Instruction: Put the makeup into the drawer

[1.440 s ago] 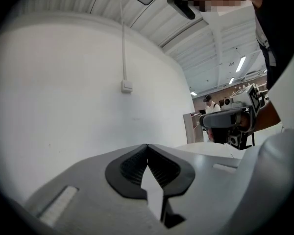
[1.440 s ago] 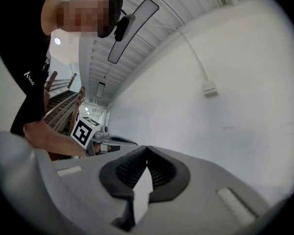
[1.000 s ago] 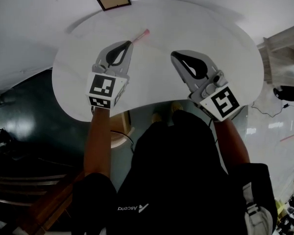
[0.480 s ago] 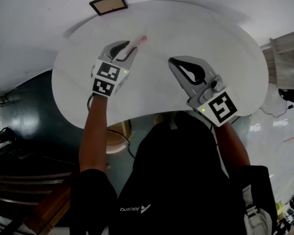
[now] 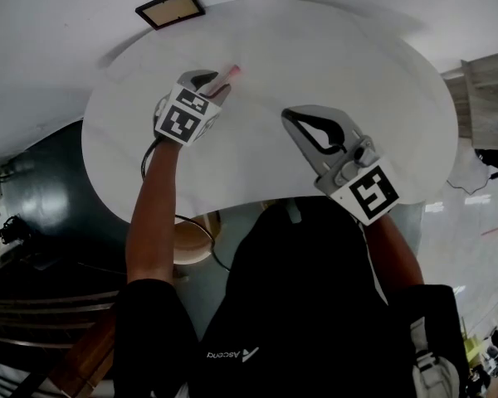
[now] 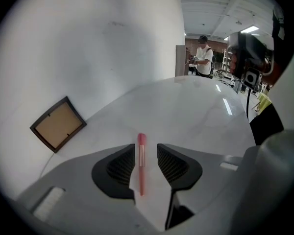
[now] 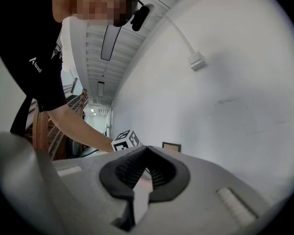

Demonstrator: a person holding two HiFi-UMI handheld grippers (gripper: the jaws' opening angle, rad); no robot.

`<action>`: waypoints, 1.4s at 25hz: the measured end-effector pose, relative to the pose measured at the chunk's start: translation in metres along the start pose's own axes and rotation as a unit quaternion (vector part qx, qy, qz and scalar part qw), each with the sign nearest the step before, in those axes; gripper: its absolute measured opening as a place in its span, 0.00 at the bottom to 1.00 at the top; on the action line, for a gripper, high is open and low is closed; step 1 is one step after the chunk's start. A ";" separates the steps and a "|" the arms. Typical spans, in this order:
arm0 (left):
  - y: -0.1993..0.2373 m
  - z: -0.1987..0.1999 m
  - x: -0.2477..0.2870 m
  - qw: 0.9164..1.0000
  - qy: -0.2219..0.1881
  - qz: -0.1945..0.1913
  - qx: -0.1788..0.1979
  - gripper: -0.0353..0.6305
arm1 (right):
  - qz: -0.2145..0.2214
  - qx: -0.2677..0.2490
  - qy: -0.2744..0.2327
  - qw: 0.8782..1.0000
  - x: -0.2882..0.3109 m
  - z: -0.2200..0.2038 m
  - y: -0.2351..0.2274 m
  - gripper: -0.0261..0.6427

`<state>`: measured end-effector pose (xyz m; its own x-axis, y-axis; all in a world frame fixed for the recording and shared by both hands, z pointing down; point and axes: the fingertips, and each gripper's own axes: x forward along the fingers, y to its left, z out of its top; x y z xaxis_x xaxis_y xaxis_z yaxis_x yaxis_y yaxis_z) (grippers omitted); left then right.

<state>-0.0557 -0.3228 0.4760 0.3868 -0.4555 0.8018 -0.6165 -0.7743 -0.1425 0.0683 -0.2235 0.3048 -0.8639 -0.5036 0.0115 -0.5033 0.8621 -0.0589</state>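
Note:
The makeup is a slim pink stick [image 5: 231, 73] lying on the round white table [image 5: 357, 65]. My left gripper [image 5: 212, 81] tilts down over its near end. In the left gripper view the pink stick [image 6: 141, 163] lies lengthwise between the two dark pads [image 6: 121, 166]. The left gripper [image 6: 146, 147] is opening, and neither pad touches the stick. My right gripper [image 5: 297, 121] hovers level over the table's middle, to the right of the stick, its tips together and nothing in them. In its own view the right gripper [image 7: 146, 149] is shut.
A small dark picture frame [image 5: 169, 7] with a tan panel lies at the table's far left edge, also seen as the frame [image 6: 59, 124]. A white wall [image 6: 88, 43] stands behind the table. A person [image 6: 204, 58] stands far off in the room beyond.
My left gripper has moved away from me and down over the pink stick, tipping its nose downward, and its jaws have gone from shut to open. The right gripper drifted slightly left.

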 end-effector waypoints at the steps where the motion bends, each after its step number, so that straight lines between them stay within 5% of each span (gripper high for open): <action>1: 0.000 -0.003 0.004 1.000 0.009 -0.004 -0.003 0.27 | 0.000 0.003 0.002 1.000 0.000 -0.002 0.000 0.04; 15: 0.009 -0.022 0.022 0.998 0.061 -0.028 -0.021 0.25 | -0.015 0.017 0.014 1.000 -0.006 -0.012 -0.011 0.04; 24: 0.003 -0.017 0.031 0.995 0.048 -0.061 -0.059 0.18 | -0.018 0.024 0.018 0.999 -0.017 -0.020 -0.023 0.04; 35: 0.002 -0.017 0.033 0.995 0.037 -0.039 -0.079 0.13 | -0.012 0.023 0.019 1.000 -0.022 -0.022 -0.019 0.04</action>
<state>-0.0557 -0.3323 0.5119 0.3893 -0.3586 0.8484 -0.6887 -0.7250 0.0096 0.0959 -0.2274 0.3274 -0.8523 -0.5207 0.0505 -0.5230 0.8461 -0.1033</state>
